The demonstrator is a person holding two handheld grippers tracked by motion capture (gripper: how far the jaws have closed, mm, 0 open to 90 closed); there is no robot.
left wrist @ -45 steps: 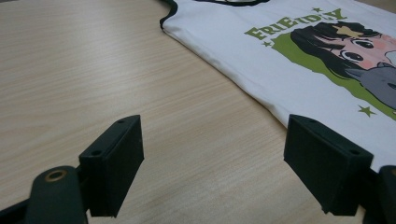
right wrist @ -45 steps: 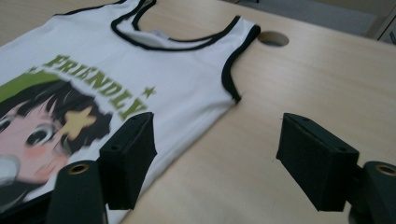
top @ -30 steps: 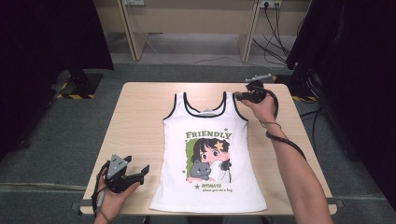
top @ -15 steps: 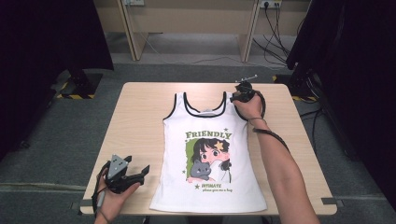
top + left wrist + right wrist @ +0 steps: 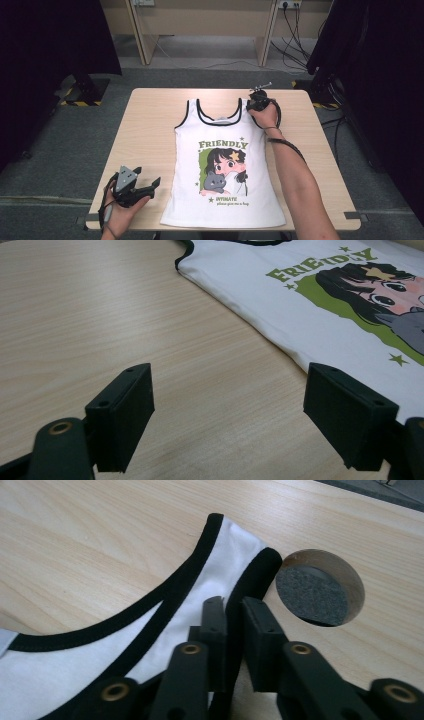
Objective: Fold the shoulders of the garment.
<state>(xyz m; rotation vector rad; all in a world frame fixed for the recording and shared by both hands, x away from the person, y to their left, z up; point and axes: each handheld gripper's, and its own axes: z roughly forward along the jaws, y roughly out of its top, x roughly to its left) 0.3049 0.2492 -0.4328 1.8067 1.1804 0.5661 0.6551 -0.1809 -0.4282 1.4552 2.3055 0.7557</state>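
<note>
Light wood table (image 5: pixel 150 130) with grey carpet around it, and the white tank top (image 5: pixel 225 170) is laid flat face up right down the middle, hem toward you, straps at the far edge. It's got black trim and a "FRIENDLY" cartoon print on the front.

Your right gripper (image 5: pixel 234 630) is up at the far strap on the right side. Its jaws have just been closing, and now they're pinched tight on the black-edged strap (image 5: pixel 235 580), with the fabric sandwiched between the pads. Just beside that strap end there's a round cable hole (image 5: pixel 320 587) in the tabletop.

Your left gripper (image 5: pixel 227 425) sits low near the front left corner, jaws spread wide with bare wood between them. The shirt's side edge lies just beside its right-hand jaw in the left gripper view, not gripped.
</note>
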